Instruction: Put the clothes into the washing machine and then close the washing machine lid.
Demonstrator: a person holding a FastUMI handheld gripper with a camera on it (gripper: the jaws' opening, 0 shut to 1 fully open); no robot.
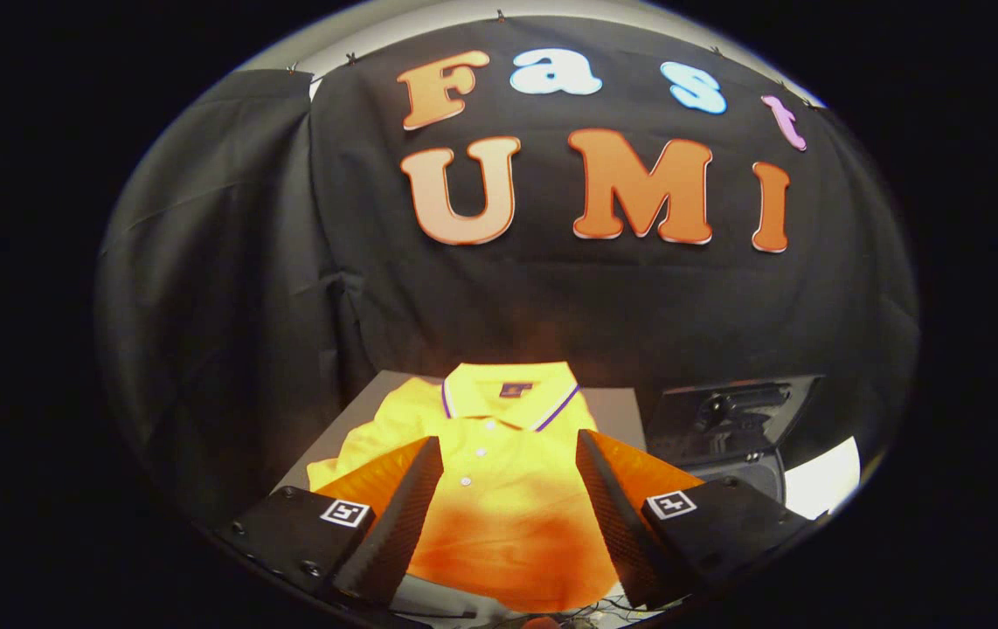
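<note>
A yellow-orange polo shirt (499, 454) with a striped collar and a buttoned placket lies flat on a grey table top (617, 406). My gripper (508, 459) hovers above it, open, with the shirt's chest showing in the wide gap between the two fingers. Neither finger touches the cloth as far as I can tell. To the right of the shirt, just beyond the right finger, stands the washing machine (800, 485), white-bodied, with its dark lid (731, 415) raised upright.
Black cloth walls close the booth behind and to the left of the table. The table's left edge falls off just past the shirt's sleeve (350, 450). A few thin cables lie near the shirt's hem below the fingers.
</note>
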